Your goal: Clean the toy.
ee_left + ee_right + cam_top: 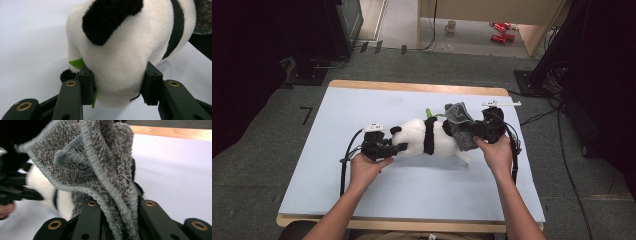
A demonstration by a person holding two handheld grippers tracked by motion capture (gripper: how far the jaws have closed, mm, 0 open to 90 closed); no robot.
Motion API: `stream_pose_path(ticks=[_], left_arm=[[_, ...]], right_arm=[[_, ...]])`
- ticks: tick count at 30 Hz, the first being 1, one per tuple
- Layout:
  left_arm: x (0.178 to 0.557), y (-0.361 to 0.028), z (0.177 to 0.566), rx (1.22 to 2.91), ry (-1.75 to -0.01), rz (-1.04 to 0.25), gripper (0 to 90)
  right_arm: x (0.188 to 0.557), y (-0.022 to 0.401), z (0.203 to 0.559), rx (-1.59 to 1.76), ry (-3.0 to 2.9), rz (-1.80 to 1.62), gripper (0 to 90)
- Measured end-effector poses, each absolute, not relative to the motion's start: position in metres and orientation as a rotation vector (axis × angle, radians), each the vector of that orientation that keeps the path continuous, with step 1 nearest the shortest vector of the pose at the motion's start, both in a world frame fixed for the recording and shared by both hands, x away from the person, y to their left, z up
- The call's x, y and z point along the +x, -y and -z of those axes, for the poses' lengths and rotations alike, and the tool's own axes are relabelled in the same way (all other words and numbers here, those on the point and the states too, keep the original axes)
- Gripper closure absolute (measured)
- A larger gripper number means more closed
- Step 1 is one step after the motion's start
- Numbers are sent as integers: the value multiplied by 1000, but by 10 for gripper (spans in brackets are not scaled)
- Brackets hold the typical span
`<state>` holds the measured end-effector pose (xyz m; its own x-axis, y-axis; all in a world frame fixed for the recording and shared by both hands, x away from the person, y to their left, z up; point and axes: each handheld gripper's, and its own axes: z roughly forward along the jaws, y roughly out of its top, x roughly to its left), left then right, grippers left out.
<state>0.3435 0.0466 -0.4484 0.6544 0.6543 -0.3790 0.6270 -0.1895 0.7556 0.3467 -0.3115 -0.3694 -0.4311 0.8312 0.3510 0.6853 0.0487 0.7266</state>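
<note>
Mid-counter (362,190), the left tongs (117,87) pinch the plush panda (422,137) (by its head end) while the right tongs (120,220) clamp the grey cloth (100,170) over its far end; next, pull it along the body.

The plush panda (427,137) is white with black ears and a black band round its middle, plus a little bright green leaf poking out beside it. Draped over the panda's far end is a cloth (460,126) in fuzzy speckled grey with a paler grey stitched edge. Under the panda the table (332,170) has a pale blue-lilac cover and a light wood rim, and both grippers by the panda are black with brass-coloured rivets.
</note>
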Motion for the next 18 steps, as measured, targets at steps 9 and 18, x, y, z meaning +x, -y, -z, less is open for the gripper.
stream_pose_path(ticks=[9, 18], left_arm=[[335, -45, 449, 1872, -1009, -66, 527], [327, -42, 449, 1863, -1000, -104, 524]], right_arm=[[341, 257, 347, 1381, -2275, -1418, 790], [347, 209, 358, 1338, -2407, -1445, 782]])
